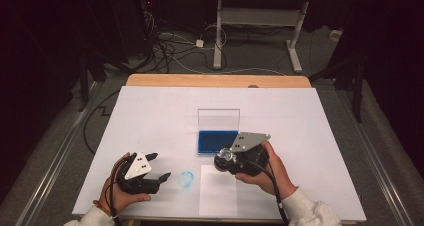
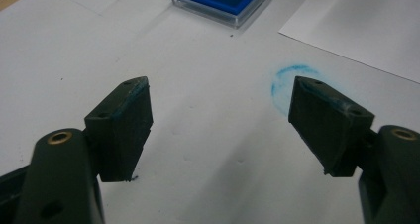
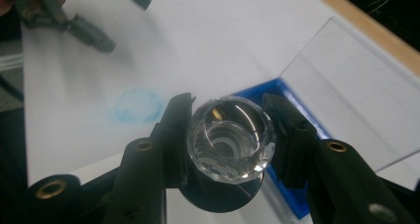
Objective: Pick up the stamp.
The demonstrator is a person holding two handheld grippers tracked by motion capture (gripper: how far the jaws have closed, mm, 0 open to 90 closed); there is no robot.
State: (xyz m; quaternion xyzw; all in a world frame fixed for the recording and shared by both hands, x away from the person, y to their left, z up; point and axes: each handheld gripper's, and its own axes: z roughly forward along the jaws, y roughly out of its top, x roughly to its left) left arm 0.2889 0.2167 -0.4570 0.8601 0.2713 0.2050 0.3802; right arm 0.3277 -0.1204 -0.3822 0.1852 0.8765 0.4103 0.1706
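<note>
My right gripper (image 1: 226, 157) is shut on a clear round stamp (image 1: 223, 159), held just above the near edge of a blue ink pad (image 1: 216, 141) whose clear lid (image 1: 218, 120) stands up behind it. In the right gripper view the faceted stamp (image 3: 230, 140) sits squeezed between the two black jaws of that gripper (image 3: 228, 110), with the ink pad (image 3: 255, 91) beneath. A smudged blue ring mark (image 1: 186, 180) lies on the white table cover. My left gripper (image 1: 160, 166) rests open to the left of the mark, nothing between its jaws (image 2: 220, 87); the ring mark (image 2: 285, 80) lies by its right jaw.
A white paper sheet (image 1: 218, 196) lies at the front edge, right of the ring mark. The white cover (image 1: 150, 116) spans the table, with a wooden strip (image 1: 215, 80) along the far edge. Cables (image 1: 170, 51) and a desk frame (image 1: 260, 31) stand on the floor beyond.
</note>
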